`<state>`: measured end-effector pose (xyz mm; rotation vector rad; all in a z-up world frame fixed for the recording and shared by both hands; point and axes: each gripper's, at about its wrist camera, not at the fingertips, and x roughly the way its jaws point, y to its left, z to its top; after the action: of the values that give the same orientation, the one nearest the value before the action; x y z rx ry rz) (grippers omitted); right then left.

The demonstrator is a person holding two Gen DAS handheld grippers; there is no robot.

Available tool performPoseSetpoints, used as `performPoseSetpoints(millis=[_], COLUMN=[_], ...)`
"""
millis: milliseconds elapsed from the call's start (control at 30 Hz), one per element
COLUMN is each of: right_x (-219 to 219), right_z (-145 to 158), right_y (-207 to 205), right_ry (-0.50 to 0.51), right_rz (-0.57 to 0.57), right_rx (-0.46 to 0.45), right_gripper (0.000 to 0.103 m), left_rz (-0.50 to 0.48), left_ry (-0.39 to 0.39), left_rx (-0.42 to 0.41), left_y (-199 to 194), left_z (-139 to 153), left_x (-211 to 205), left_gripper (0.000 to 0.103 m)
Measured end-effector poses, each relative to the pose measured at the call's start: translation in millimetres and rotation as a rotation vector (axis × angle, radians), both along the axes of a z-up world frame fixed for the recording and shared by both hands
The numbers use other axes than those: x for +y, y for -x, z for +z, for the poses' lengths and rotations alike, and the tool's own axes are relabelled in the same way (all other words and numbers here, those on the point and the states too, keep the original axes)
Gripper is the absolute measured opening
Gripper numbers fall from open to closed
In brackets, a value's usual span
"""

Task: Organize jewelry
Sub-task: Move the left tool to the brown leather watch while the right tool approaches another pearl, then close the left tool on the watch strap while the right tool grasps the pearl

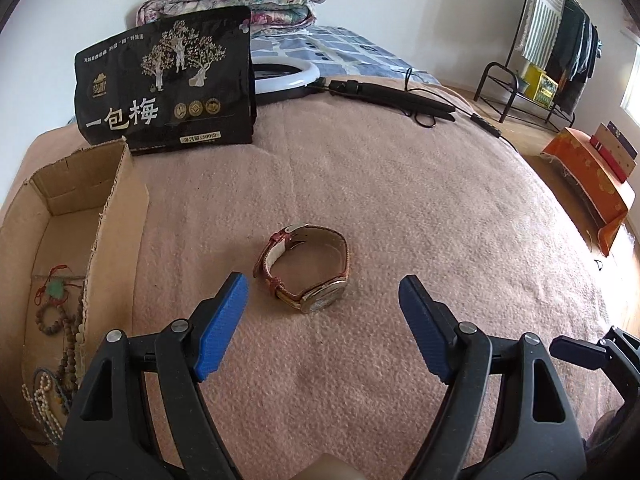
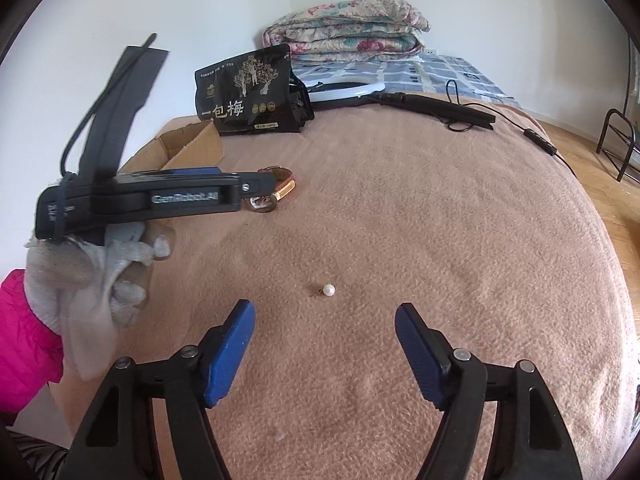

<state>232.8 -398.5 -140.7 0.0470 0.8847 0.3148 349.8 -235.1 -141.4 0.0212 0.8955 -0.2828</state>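
Two claws are in play, and both stand with their blue-padded jaws spread wide and nothing between them. The left claw (image 1: 322,312) hovers low over the bed, its ribbed pads flanking a wristwatch (image 1: 306,266) that lies just ahead on the blanket (image 1: 400,200), strap buckled into a loop and resting on its edge, the round metal case tipped toward the camera. The right claw (image 2: 324,344) is aimed at a single pearl (image 2: 329,290), a small glossy white bead with a tiny dark fitting at one side, lying loose on the blanket just beyond the fingertips. By my reading, the step in hand is collecting the last loose pieces: the watch looks like the left side's pick, the pearl the right's. Closing on the watch calls for pinching the stiff leather strap or the case across its narrow width, since the loop could fold or roll; the pearl is smooth and round, so it may squirt out of the pads or sink into the nap unless they meet squarely on it. The blanket is a pinkish, pilled fleece, soft and yielding. Off to the left sits a cardboard box (image 1: 116,208) with torn corrugated walls, already holding wooden bead strands (image 1: 68,344), a red-corded green pendant and a seed-pearl string, likely the destination. Behind it stands a glossy black snack pouch (image 1: 168,80).
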Motion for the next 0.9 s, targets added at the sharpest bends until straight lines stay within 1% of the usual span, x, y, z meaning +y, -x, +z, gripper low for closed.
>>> performPoseSetpoints(millis=[133, 267, 367, 567, 667, 900], right_x=[6.4, 8.7, 10.4, 16.1, 16.9, 18.9], right_z=[-6.7, -13.9, -18.1, -26.9, -29.7, -31.6], right_y=[-9.5, -16.1, -21.6, -32.8, -36.6, -34.5], right_ry=[-0.001, -0.002, -0.006, 0.005, 0.013, 0.023], right_rz=[0.007, 0.003, 0.000, 0.001, -0.011, -0.008], right_rx=[0.011, 0.023, 0.033, 0.056, 0.058, 0.062], right_gripper=[0.068, 0.063, 0.058, 0.044, 0.040, 0.035], left_rz=[0.039, 0.067, 0.086, 0.084, 0.086, 0.083], left_ry=[0.004, -0.004, 0.015, 0.013, 0.031, 0.033], left_rx=[0.017, 0.017, 0.033, 0.034, 0.042, 0.039], left_y=[-11.9, -20.8, -28.0, -32.8, -35.0, -35.0], left_z=[-12.9, -21.6, -28.1, -33.2, -34.9, -36.1], left_x=[3.1, 5.4, 8.4, 5.8, 7.9, 8.0], left_gripper=[0.080, 0.080, 0.080, 0.080, 0.080, 0.079])
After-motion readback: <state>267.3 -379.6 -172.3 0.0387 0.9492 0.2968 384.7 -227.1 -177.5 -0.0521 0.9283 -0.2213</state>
